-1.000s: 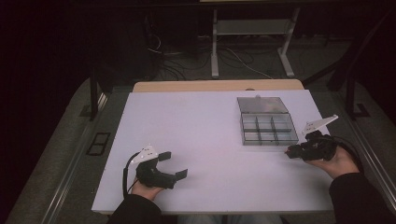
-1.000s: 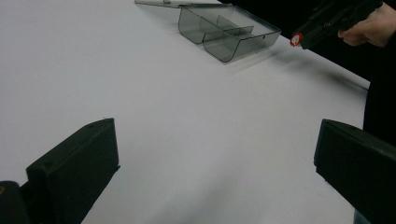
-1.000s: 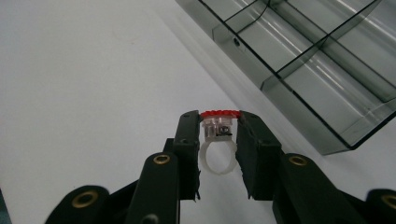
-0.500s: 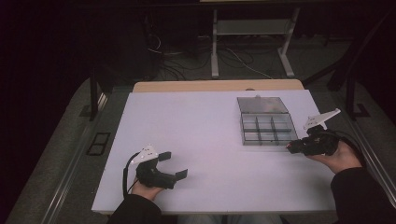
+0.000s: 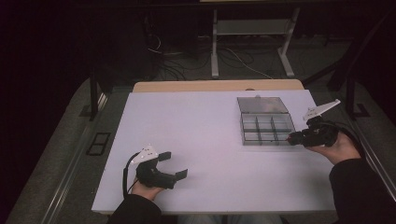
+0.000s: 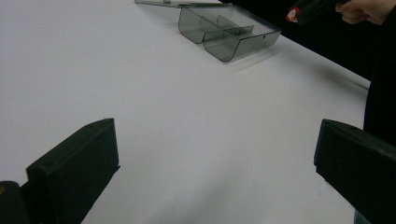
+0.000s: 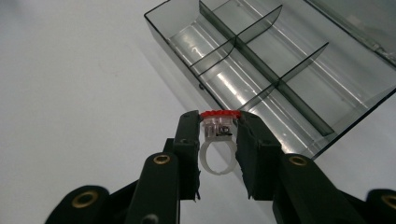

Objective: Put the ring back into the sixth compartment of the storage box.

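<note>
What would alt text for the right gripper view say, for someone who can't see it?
A black claw grips a small white plastic ring with a red top, held over a white table. Just beyond it sits an open, smoky clear box split into compartments that look empty.

Right gripper [image 5: 290, 137] nearer organizer box [image 5: 265, 122].

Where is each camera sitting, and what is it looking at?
High view: above the person's side, facing forward and down on the white table; both forearms enter from the bottom.
Left gripper view: on the left gripper, over the table; its open fingers show.
Right gripper view: on the right gripper, holding a red-topped ring.
All three share the grey compartment box.
</note>
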Available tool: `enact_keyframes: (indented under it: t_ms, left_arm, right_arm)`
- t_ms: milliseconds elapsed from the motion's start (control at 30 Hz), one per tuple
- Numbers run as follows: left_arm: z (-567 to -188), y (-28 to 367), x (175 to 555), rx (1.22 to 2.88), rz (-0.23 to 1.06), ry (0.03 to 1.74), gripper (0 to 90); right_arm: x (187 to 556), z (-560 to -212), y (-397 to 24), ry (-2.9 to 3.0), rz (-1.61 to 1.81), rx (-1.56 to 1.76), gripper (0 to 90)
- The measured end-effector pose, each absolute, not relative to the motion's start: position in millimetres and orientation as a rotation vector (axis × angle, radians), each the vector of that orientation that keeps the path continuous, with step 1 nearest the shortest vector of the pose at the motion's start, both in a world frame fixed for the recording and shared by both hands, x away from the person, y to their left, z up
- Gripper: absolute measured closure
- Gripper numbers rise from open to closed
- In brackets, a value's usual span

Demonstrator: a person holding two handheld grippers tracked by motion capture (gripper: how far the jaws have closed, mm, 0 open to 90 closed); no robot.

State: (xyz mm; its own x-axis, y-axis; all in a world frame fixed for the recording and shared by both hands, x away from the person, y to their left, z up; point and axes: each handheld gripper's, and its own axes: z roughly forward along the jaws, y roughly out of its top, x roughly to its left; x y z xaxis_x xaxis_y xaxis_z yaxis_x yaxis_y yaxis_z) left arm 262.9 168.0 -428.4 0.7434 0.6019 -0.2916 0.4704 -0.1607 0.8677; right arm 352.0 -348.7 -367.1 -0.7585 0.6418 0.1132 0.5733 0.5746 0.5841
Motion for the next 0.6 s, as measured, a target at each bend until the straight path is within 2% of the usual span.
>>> enact_keyframes:
  t_ms: [600]
  left_arm:
    - [-428.5, 167.4, 262.9, 1.800, 0.143, 0.836, 0.0]
  right_arm:
    - [377.2, -356.2, -350.6, 2.655, 0.940, 1.098, 70.0]
